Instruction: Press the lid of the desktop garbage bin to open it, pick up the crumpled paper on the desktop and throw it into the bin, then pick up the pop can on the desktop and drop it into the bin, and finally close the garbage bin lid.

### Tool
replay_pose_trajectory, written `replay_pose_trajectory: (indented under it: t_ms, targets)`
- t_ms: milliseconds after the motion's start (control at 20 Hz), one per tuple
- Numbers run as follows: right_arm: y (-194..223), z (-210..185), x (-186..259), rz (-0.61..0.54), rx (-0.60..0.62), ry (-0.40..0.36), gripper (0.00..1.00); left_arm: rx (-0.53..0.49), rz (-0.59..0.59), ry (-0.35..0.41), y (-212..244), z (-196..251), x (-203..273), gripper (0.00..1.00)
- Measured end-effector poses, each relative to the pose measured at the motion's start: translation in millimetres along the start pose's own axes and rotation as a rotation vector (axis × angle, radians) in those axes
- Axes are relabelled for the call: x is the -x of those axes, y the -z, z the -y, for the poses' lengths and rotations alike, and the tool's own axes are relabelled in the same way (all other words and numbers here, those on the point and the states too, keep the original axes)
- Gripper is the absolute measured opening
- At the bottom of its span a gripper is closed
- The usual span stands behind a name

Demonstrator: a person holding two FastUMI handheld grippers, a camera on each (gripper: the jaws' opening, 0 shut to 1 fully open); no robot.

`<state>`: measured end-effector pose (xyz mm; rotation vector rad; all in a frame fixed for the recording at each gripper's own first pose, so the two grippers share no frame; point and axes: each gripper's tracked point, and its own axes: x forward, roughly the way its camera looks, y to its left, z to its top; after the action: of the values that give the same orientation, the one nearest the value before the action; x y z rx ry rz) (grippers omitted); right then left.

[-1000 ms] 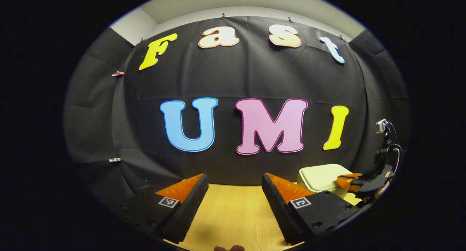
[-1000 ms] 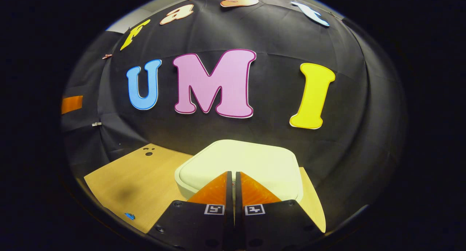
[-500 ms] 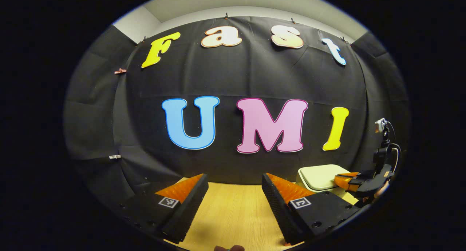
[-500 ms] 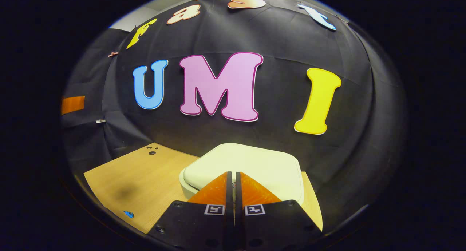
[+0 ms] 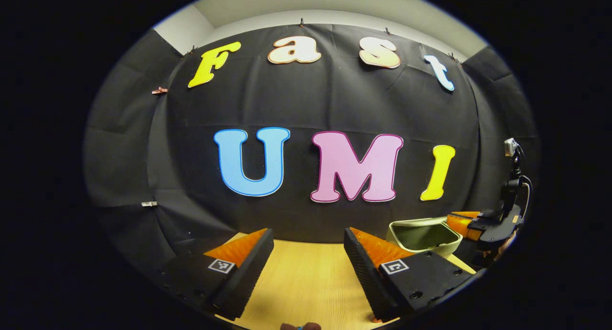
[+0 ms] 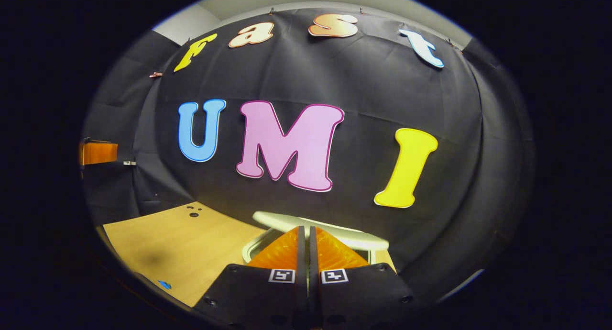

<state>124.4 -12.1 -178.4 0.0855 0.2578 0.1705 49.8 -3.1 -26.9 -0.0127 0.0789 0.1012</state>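
The right gripper (image 6: 306, 234) is closed tight — holding nothing — just above the bin (image 5: 423, 236). The bin's lid (image 6: 320, 225) is up. The left gripper (image 5: 308, 244) is wide open over the table (image 5: 306, 282).

Bin mouth: the garbage bin (image 5: 420, 236) is standing open, its dark inside showing from the left gripper view.
Lid: the lid (image 6: 330, 227) is lying raised just ahead of the right gripper (image 6: 306, 246), whose fingers are pressing together.
Tabletop: bare wood (image 5: 306, 277) is showing between the spread fingers of the left gripper (image 5: 308, 253).
Back: the booth wall is closing off the far side.
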Motion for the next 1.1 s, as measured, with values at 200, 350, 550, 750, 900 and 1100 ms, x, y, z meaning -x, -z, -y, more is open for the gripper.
replay_pose_trajectory:
  t_ms: [200, 350, 550, 750, 900, 1100]
  targets:
    - [-13.2, -8.9, 20.6, 0.02, -0.003, 0.008, 0.05, 0.005, 0.009, 0.027, 0.9, -6.1, 14.5, 0.95]
    - [-23.5, -18.4, 37.9, 0.039, -0.006, 0.014, 0.15, 0.023, 0.015, 0.042, 1.3, -11.1, 23.7, 0.95]
    - [-33.7, -31.7, 63.4, 0.056, 0.001, 0.021, 0.37, 0.028, 0.044, 0.055, 1.3, -24.0, 43.8, 0.95]
    - [-38.6, -44.9, 88.9, 0.065, -0.002, 0.017, 0.63, 0.061, 0.022, 0.084, 17.6, -26.8, 56.5, 0.95]
    - [-37.5, -53.5, 106.1, 0.066, -0.016, 0.011, 0.75, 0.063, -0.022, 0.112, 40.1, -27.6, 63.7, 0.95]
    - [-28.2, -62.9, 124.5, 0.045, -0.024, 0.009, 0.77, 0.034, -0.092, 0.177, 83.8, -21.0, 71.3, 0.95]
